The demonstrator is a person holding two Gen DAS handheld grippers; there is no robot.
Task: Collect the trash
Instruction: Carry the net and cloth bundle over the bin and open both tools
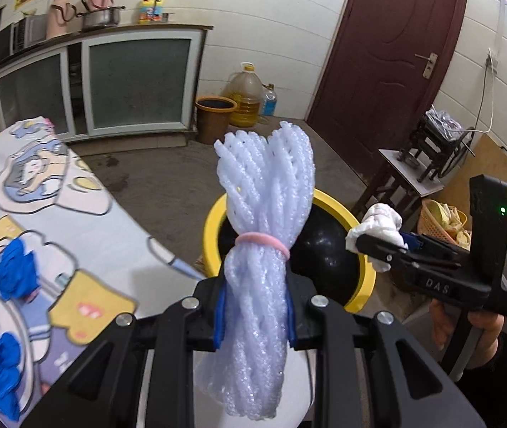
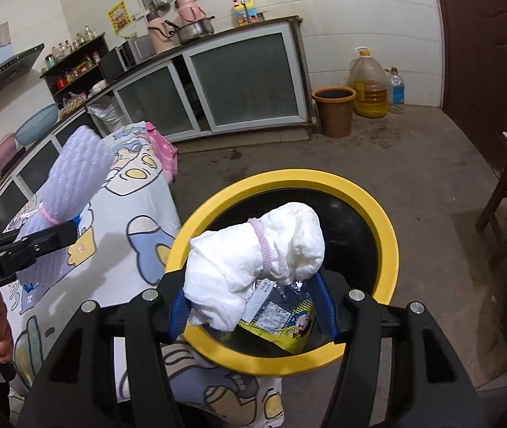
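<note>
My left gripper is shut on a white foam net bundle tied with a pink band, and the bundle stands up between the blue pads. Beyond it is a yellow-rimmed bin with a black liner. My right gripper is shut on a crumpled white wad ringed by a pink band, held over the bin's mouth. A yellow packet lies inside the bin. In the left wrist view the right gripper and its wad are at the bin's right. The right wrist view shows the left gripper with the foam net over the table's edge.
A table with a cartoon cloth stands left of the bin, with blue crumpled items on it. A brown bucket, an oil jug, a wooden stool and an orange basket stand on the concrete floor.
</note>
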